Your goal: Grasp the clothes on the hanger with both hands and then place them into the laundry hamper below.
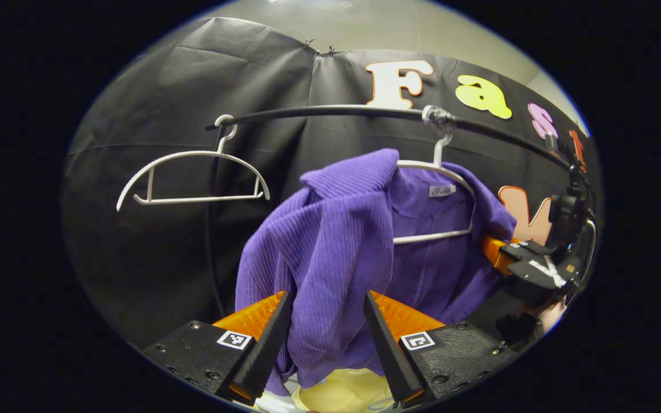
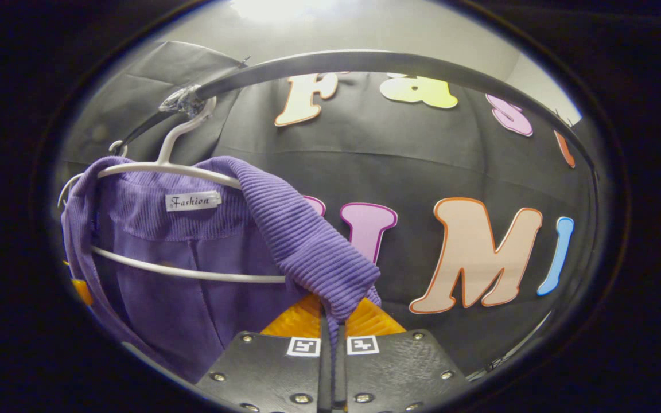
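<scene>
A purple ribbed garment [image 1: 336, 241] hangs on a white hanger [image 1: 435, 166] from a black rail [image 1: 336, 110]. In the left gripper view my left gripper [image 1: 326, 344] stands open, and a hanging fold of the garment fills the gap between its fingers. Farther right in that view, the right gripper [image 1: 502, 252] sits at the garment's far shoulder. In the right gripper view my right gripper [image 2: 330, 330] is shut on a pulled-down fold of the garment [image 2: 307, 241], beside the hanger [image 2: 181, 168]. A pale yellow shape [image 1: 345, 393] lies below the garment; whether it is the hamper I cannot tell.
An empty white hanger [image 1: 193, 172] hangs on the rail's left end. The rail [image 2: 365, 57] arches just above the right gripper. A hand [image 1: 551, 315] holds the right gripper at the far right. Black cloth backs everything.
</scene>
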